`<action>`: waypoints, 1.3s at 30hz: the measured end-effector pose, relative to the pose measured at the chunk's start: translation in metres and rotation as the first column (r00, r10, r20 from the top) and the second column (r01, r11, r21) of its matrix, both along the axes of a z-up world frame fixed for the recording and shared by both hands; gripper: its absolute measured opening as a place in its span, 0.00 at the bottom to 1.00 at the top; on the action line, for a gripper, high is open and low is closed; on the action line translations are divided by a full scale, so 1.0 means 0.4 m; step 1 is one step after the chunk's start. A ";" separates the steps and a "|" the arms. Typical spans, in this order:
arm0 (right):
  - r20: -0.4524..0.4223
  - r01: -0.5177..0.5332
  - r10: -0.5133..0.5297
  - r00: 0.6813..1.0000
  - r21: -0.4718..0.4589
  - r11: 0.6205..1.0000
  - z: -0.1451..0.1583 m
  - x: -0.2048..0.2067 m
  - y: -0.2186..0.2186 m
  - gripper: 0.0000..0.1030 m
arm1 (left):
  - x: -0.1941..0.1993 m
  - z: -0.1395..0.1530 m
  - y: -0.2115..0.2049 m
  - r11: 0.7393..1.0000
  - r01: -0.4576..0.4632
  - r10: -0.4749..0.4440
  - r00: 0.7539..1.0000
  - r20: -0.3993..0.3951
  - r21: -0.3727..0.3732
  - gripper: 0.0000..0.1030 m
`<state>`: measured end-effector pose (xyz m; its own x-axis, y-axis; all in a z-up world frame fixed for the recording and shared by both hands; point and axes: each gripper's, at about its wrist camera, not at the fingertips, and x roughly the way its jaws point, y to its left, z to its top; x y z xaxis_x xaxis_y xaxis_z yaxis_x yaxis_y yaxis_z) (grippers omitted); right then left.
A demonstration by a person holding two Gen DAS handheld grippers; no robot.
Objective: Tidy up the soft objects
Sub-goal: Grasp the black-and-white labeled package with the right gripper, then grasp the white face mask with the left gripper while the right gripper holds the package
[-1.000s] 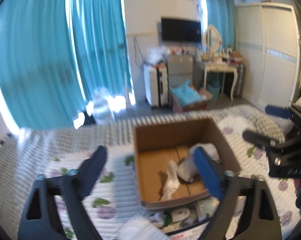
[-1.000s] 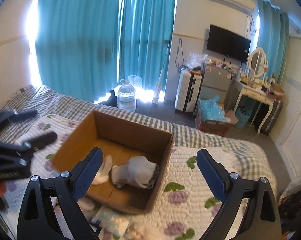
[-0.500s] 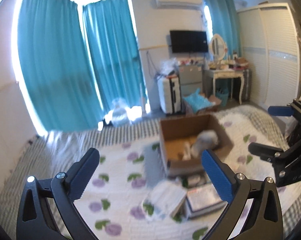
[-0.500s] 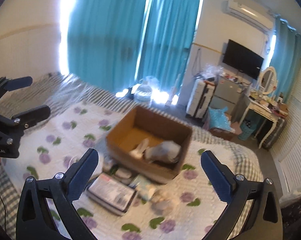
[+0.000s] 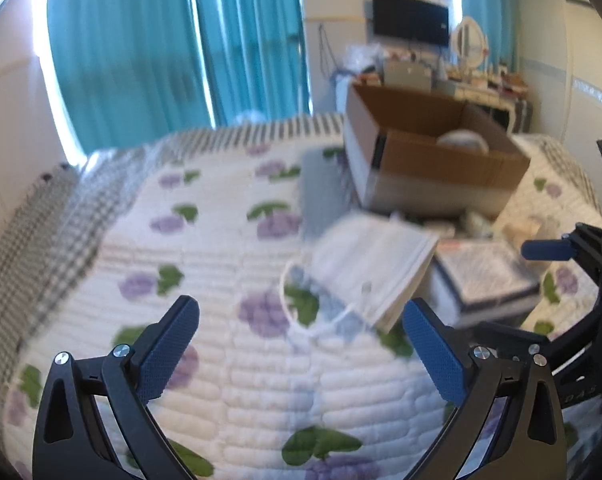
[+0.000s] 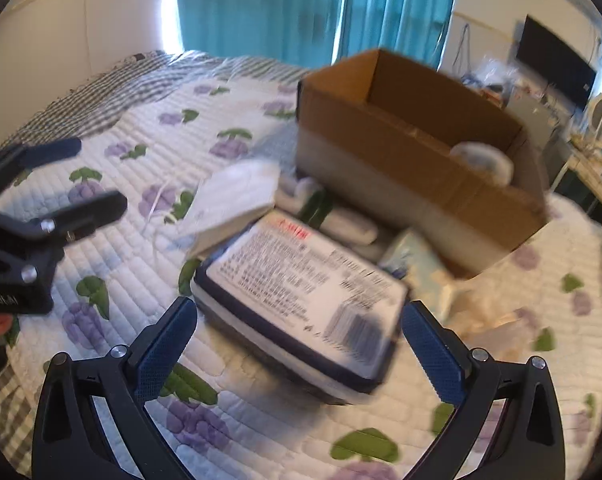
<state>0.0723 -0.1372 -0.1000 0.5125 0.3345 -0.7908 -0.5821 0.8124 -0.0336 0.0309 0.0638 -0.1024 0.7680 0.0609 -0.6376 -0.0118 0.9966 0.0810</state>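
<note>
A stack of white face masks (image 5: 371, 256) with loose ear loops lies on the quilt, just ahead of my open, empty left gripper (image 5: 301, 344). It also shows in the right wrist view (image 6: 237, 196). A flat printed packet with a dark blue edge (image 6: 301, 288) lies right in front of my open, empty right gripper (image 6: 301, 344); the left wrist view shows it too (image 5: 485, 272). Behind them stands an open cardboard box (image 6: 413, 152) with a white soft bundle (image 6: 483, 158) inside. A light blue packet (image 6: 417, 256) and pale soft items (image 6: 485, 300) lie by the box.
Everything lies on a bed with a white quilt printed with purple flowers (image 5: 221, 264). A grey checked blanket (image 5: 33, 220) covers the far left edge. Teal curtains (image 5: 161, 60) hang behind. The left gripper shows in the right wrist view (image 6: 57, 176), and the right one in the left (image 5: 549, 248).
Both grippers have dropped low toward the quilt and come in close to the masks and the packet. Both stay open and empty.
</note>
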 end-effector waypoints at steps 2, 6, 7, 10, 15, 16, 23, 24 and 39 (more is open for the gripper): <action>-0.031 -0.013 0.013 0.999 -0.015 1.000 -0.027 0.010 0.008 1.00 | 0.011 -0.024 0.000 1.000 0.006 -0.007 0.999 -0.034 -0.010 1.00; -0.021 -0.039 0.036 0.999 -0.142 0.989 -0.075 0.006 0.042 1.00 | 0.010 -0.030 0.000 1.000 0.016 -0.017 0.999 -0.038 -0.023 1.00; -0.018 -0.041 0.038 0.999 -0.154 0.987 -0.078 0.006 0.042 1.00 | 0.010 -0.031 0.001 1.000 0.017 -0.018 0.999 -0.038 -0.025 1.00; -0.013 -0.036 0.034 0.999 -0.177 0.984 -0.090 0.009 0.044 1.00 | 0.008 -0.037 -0.004 1.000 0.013 -0.014 0.999 -0.046 -0.014 1.00; 0.056 0.022 -0.010 0.998 -0.220 0.975 -0.087 0.007 0.034 0.79 | 0.010 -0.051 -0.006 1.000 0.004 -0.003 0.999 -0.053 0.008 1.00; 0.066 0.039 -0.026 0.998 -0.209 0.977 -0.077 0.008 0.027 0.76 | 0.010 -0.053 -0.007 1.000 0.000 0.001 0.999 -0.053 0.014 1.00; 0.051 0.136 -0.139 0.989 0.063 0.989 0.020 -0.022 -0.084 0.55 | 0.004 -0.058 -0.032 0.998 0.009 -0.006 0.999 -0.047 0.055 1.00; 0.061 0.150 -0.155 0.986 0.085 0.985 0.035 -0.028 -0.098 0.54 | 0.006 -0.058 -0.039 0.998 0.011 -0.008 0.999 -0.051 0.057 1.00; 0.115 0.306 -0.326 0.938 0.161 0.938 0.123 0.005 -0.215 0.53 | 0.160 -0.110 -0.150 0.998 0.054 -0.059 0.986 -0.153 -0.032 0.99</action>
<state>0.0743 -0.2231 -0.0507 0.7102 0.2385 -0.6623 -0.2918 0.9560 0.0313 0.0948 0.0039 -0.1462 0.6622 0.0005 -0.7493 0.0552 0.9973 0.0495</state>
